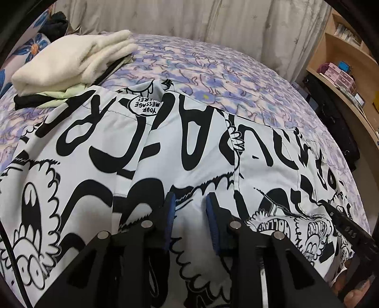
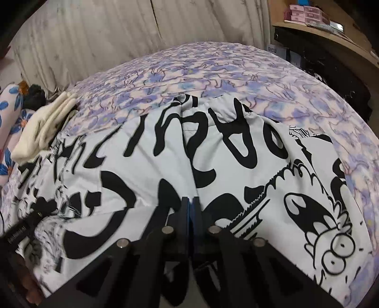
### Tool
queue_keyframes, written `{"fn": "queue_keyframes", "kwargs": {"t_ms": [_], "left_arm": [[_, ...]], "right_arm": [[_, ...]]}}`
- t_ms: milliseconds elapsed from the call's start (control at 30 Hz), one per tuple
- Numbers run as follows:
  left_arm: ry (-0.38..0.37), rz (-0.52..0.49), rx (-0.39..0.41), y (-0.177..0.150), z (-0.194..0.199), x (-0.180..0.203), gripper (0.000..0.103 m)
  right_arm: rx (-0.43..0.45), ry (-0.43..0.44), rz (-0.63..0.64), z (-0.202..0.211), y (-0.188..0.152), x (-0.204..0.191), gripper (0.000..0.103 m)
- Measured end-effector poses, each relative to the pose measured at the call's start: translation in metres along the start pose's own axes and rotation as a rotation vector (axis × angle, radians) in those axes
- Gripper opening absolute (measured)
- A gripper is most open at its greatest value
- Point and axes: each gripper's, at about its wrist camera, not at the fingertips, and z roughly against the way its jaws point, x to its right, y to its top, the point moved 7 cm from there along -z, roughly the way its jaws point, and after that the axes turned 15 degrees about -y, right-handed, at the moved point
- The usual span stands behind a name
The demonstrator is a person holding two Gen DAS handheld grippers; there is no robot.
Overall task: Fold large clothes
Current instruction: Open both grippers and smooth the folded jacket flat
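Note:
A large white garment (image 1: pixel 201 147) with bold black cartoon lettering lies spread over the bed, also seen in the right wrist view (image 2: pixel 225 165). My left gripper (image 1: pixel 190 206) points down onto its near part. Its jaws stand a little apart, and a raised bunch of the cloth fills the gap between the blue pads. My right gripper (image 2: pixel 191 201) is shut, pads together, pinching the cloth where a long crease runs into its tips. Each gripper's black body shows at the edge of the other's view.
The bed has a purple-and-pink patterned cover (image 1: pixel 213 61). A stack of folded clothes (image 1: pixel 71 59), cream on top, sits at the far left beside a flowered pillow (image 1: pixel 35 45). Pale curtains (image 1: pixel 189 16) hang behind. Wooden shelves (image 1: pixel 343 59) with boxes stand to the right.

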Motion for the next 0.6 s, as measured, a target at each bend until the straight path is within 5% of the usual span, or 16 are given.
{"fn": "queue_keyframes", "kwargs": {"t_ms": [200, 600], "left_arm": [[-0.027, 0.017, -0.014, -0.008, 0.025, 0.018, 0.027], [0.000, -0.050, -0.115, -0.056, 0.035, 0.027, 0.029]], "right_arm": [[-0.010, 0.109, 0.004, 0.033, -0.003, -0.026, 0.007], [-0.042, -0.017, 0.207, 0.045, -0.062, -0.042, 0.009]]}}
